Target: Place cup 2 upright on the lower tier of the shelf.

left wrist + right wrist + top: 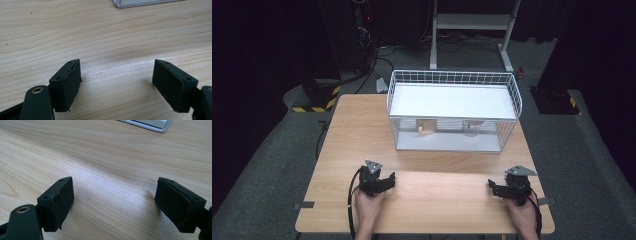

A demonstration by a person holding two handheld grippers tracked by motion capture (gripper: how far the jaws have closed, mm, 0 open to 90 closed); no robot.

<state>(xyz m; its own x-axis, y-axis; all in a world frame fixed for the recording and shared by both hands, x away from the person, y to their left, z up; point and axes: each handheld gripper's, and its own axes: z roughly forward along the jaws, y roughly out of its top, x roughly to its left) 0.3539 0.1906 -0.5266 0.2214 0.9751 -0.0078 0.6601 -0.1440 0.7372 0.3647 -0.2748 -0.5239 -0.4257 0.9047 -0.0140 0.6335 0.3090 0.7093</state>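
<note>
A white wire rack (454, 111) stands at the far middle of the wooden table (362, 130). Its upper shelf is a bare white board; underneath, on the lower tray, a small tan block (427, 127) sits left of centre and what looks like a clear glass (471, 128) sits right of centre, though the mesh blurs it too much to be sure. The front wire wall of the rack stands between both items and the near edge of the table.

Both items lie well apart from the tongs, with a broad stretch of bare wood between. The left gripper (388, 179) rests on the table near the front edge at the left, jaws wide apart with only wood grain between them; its own view catches a corner of the rack's tray (140, 3) at the top. The right gripper (492, 187) rests at the front right, jaws likewise spread wide and holding nothing. Each hand grasps its gripper from behind, and the two grippers angle slightly inward toward each other.
</note>
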